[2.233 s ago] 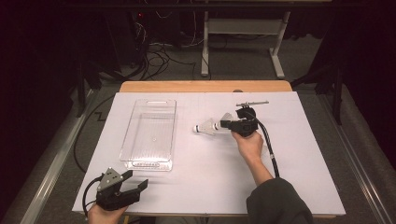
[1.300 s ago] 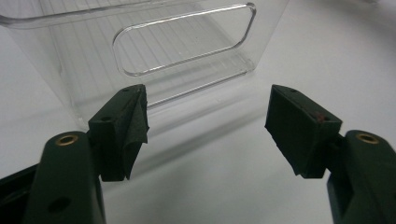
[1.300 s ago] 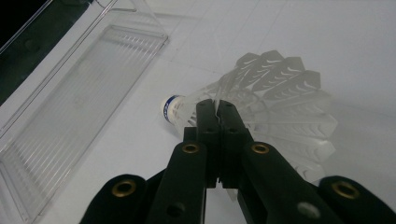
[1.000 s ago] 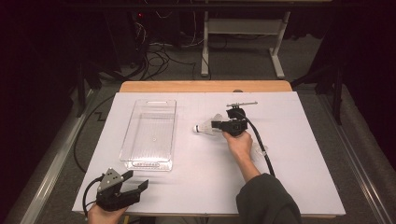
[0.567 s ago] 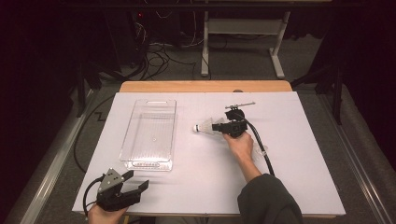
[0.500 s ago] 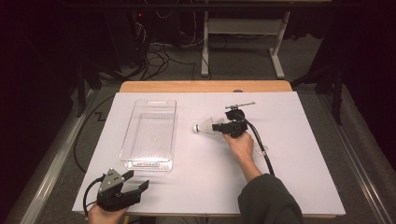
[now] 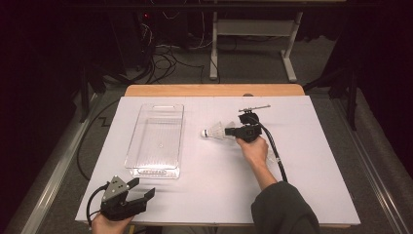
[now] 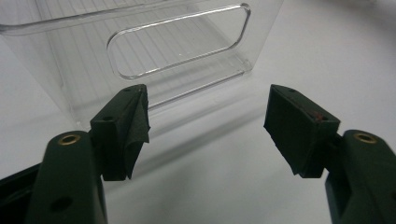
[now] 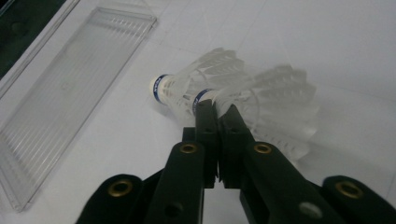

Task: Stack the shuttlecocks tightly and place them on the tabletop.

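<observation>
High view: right gripper (image 7: pixel 233 131) at centre frame, clamped on a white feathered shuttlecock (image 7: pixel 217 131) with a blue-banded cork, lying on or just above the white table sheet (image 7: pixel 311 185); cannot tell which. Cork tip pointing toward frame left, at the clear rectangular plastic bin (image 7: pixel 157 138); long axis roughly level across the picture, skirt toward the gripper. Bin left of centre with nothing visible inside, so by judgement pickup done and transfer left to do. Left gripper (image 7: pixel 141 195) at lower left, spread wide, holding nothing, just below the bin's near end.

Left gripper view: two black jaws standing well apart, nothing between them; handle-slotted end wall of the clear bin (image 8: pixel 177 42) across the upper frame, near but apart.

Right gripper view: jaws pressed together at lower centre, pinching the feather skirt of a shuttlecock (image 9: pixel 266 100) close behind its cork; a second shuttlecock (image 9: pixel 194 86) just beside or nested ahead, cork toward upper left. Bin (image 9: pixel 70 88) at frame left, well apart.
</observation>
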The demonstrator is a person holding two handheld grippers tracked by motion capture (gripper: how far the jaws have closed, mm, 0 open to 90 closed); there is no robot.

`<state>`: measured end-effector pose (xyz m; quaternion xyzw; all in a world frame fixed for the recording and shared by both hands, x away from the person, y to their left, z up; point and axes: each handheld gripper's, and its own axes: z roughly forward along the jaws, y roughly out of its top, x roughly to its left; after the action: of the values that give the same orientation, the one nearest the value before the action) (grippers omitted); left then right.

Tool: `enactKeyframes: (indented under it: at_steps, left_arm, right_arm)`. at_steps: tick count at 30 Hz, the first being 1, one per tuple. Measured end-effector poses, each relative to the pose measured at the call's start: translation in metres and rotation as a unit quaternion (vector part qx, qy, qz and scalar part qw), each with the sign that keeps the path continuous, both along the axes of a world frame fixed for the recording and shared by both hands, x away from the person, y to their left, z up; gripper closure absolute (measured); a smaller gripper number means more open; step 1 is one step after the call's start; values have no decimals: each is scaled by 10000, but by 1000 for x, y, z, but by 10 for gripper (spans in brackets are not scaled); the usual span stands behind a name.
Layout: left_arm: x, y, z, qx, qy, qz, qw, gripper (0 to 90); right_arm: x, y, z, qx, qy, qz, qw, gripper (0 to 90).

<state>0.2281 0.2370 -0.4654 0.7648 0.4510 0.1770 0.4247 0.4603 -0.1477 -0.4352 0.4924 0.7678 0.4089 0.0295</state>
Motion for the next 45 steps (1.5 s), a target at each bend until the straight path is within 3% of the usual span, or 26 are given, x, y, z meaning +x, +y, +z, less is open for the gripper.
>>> enactKeyframes:
  at_steps: [12, 29, 38, 45]
  left_arm:
    - [0, 0, 0, 7, 22, -5, 10000, 315]
    - [1, -1, -1, 12, 52, -21, 10000, 314]
    - [1, -1, -1, 18, 57, -31, 10000, 314]
    - [1, -1, 0, 19, 24, 40, 10000, 314]
  right_arm:
    - [1, 2, 1, 271, -19, 123, 9996, 900]
    - [5, 7, -7, 604, 171, 205, 9978, 900]
    - [6, 6, -9, 545, 192, 158, 9982, 897]
    - [5, 6, -9, 397, 218, 69, 9989, 839]
